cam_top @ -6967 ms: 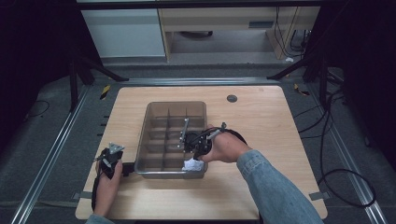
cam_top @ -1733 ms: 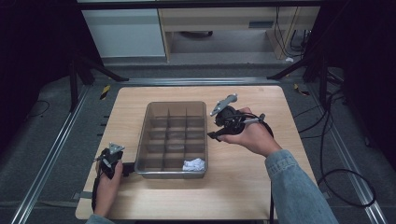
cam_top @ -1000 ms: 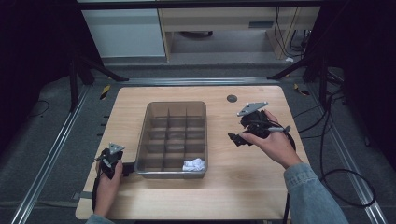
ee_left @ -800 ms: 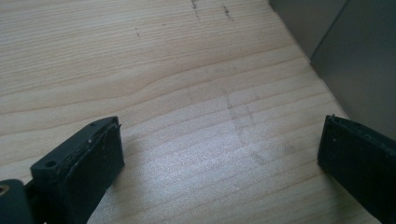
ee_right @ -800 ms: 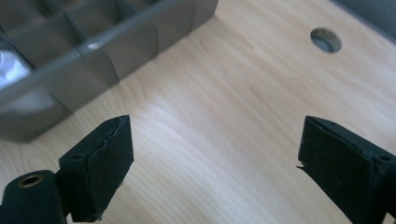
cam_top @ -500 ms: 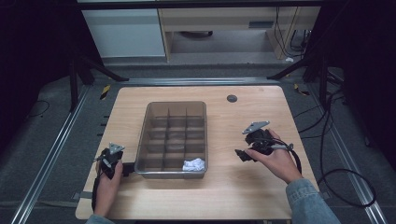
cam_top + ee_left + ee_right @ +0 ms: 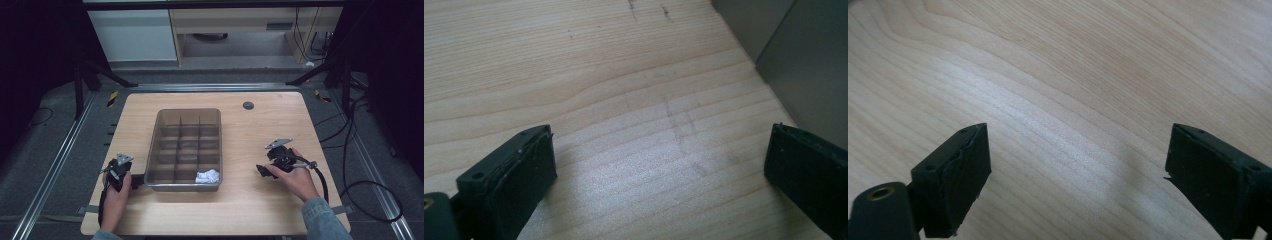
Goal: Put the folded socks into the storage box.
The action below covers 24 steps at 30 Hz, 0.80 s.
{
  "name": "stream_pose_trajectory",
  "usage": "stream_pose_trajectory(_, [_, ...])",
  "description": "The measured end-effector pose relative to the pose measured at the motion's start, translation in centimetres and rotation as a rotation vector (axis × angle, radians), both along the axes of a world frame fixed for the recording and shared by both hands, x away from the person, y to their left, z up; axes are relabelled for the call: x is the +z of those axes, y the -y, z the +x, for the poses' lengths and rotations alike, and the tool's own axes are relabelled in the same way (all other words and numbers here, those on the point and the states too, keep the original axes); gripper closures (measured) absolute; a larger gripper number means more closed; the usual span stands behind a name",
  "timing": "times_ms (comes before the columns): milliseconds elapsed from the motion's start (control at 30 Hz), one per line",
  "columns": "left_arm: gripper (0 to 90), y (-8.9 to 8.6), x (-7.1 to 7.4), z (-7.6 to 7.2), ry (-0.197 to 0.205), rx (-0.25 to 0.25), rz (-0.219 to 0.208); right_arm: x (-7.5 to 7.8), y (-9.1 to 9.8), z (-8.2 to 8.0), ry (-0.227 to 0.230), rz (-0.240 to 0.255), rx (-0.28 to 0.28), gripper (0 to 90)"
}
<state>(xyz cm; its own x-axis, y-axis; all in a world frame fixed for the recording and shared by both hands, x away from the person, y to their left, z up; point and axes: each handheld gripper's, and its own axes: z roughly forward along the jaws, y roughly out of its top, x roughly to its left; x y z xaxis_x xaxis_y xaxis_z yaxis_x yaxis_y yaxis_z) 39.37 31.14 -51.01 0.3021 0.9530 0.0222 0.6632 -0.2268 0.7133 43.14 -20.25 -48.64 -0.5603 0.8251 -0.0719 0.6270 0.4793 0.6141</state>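
A grey divided bin (image 7: pixel 155 150) stands in the middle of the wooden table (image 7: pixel 250 135). A crumpled white wad (image 7: pixel 207 176) lies in its near right compartment. My left gripper (image 7: pixel 131 181) rests on the table just left of the bin's near corner, open with nothing between its jaws; the left gripper view has bare wood under it and the bin's grey wall (image 7: pixel 804 65) at the right. My right gripper (image 7: pixel 260 170) sits low over the table to the right of the bin, open and empty, over bare wood (image 7: pixel 1073 100).
A small dark round disc (image 7: pixel 248 105) is set in the table near the far edge. Cables (image 7: pixel 370 200) trail off the right side. Dark stands and a cabinet lie beyond the far edge.
My right gripper has left the bin's near right compartment, swung up and right, then come down towards the near right of the table. The white wad stays in the bin. The left gripper held still.
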Motion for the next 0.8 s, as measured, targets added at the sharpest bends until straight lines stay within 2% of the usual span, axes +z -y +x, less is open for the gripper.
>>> stream_pose_trajectory(167, [0.0,0.0,0.0,0.0,0.000,-0.005,0.001,-1.2,0.0,0.7,0.025,0.057,-0.051,11.0])
stream_pose_trajectory(300, [0.0,0.0,0.0,0.0,0.000,-0.006,0.001,-1.6,-0.5,0.8,0.051,0.078,-0.073,10.9])
stream_pose_trajectory(367, [0.0,0.0,0.0,0.0,0.000,-0.005,0.001,-1.9,-0.7,1.0,0.060,0.111,-0.095,9.5])
stream_pose_trajectory(433, [0.0,0.0,0.0,0.0,0.000,-0.005,0.001,-2.1,-0.8,1.0,0.060,0.113,-0.103,8.5])
stream_pose_trajectory(633, [0.0,0.0,0.0,0.0,-0.001,-0.007,0.000,-2.7,-1.1,1.4,0.100,0.134,-0.151,3.0])
stream_pose_trajectory(800, [0.0,0.0,0.0,0.0,-0.001,-0.008,-0.001,-2.8,-1.4,1.3,0.098,0.129,-0.182,1.4])
